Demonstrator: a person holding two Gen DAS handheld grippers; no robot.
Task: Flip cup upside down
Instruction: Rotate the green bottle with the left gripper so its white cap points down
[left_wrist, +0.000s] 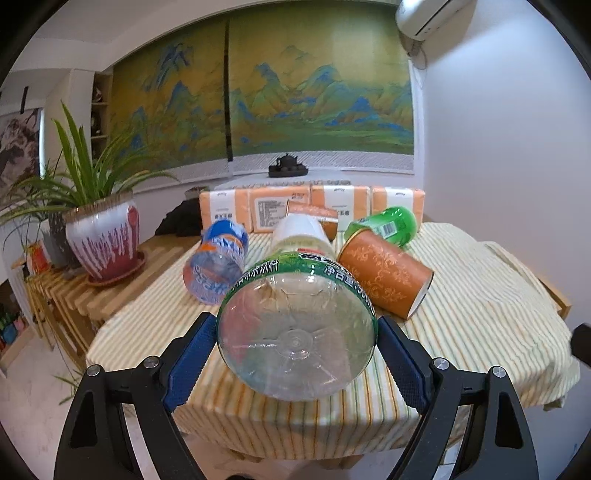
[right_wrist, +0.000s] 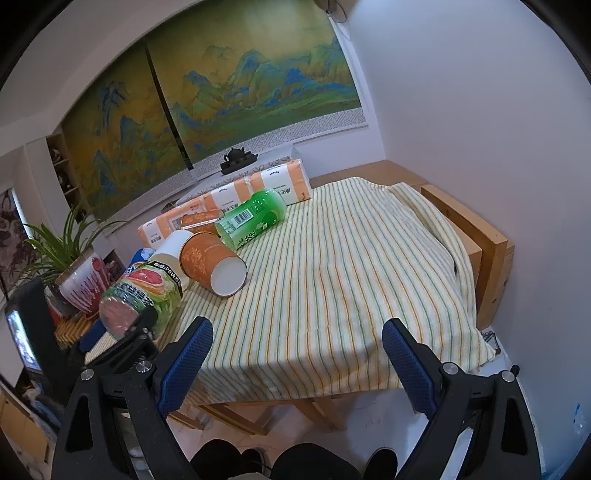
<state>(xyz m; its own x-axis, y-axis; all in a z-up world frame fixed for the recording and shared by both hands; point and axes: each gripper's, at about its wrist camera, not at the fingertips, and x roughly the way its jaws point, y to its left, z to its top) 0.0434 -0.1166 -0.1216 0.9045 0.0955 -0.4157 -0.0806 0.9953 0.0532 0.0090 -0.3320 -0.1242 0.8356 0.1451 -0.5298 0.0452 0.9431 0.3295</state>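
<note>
An orange patterned paper cup (left_wrist: 384, 280) (right_wrist: 210, 264) lies on its side on the striped tablecloth (right_wrist: 332, 277), its open mouth facing the front right. My left gripper (left_wrist: 295, 325) is shut on a clear bottle with a green label (left_wrist: 295, 273) (right_wrist: 144, 295), held on its side near the table's front left, white cap pointing away and base toward the camera. The bottle touches or nearly touches the cup's left side. My right gripper (right_wrist: 297, 328) hangs open over the table's front edge, nothing between its fingers. A second orange cup (right_wrist: 199, 219) lies behind.
A green bottle (right_wrist: 255, 216) (left_wrist: 388, 223) and a blue-labelled clear bottle (left_wrist: 218, 262) lie on the cloth near the cup. Orange tissue packs (right_wrist: 280, 181) line the back edge. A potted plant (left_wrist: 103, 240) stands on a slatted stand at the left. White wall at right.
</note>
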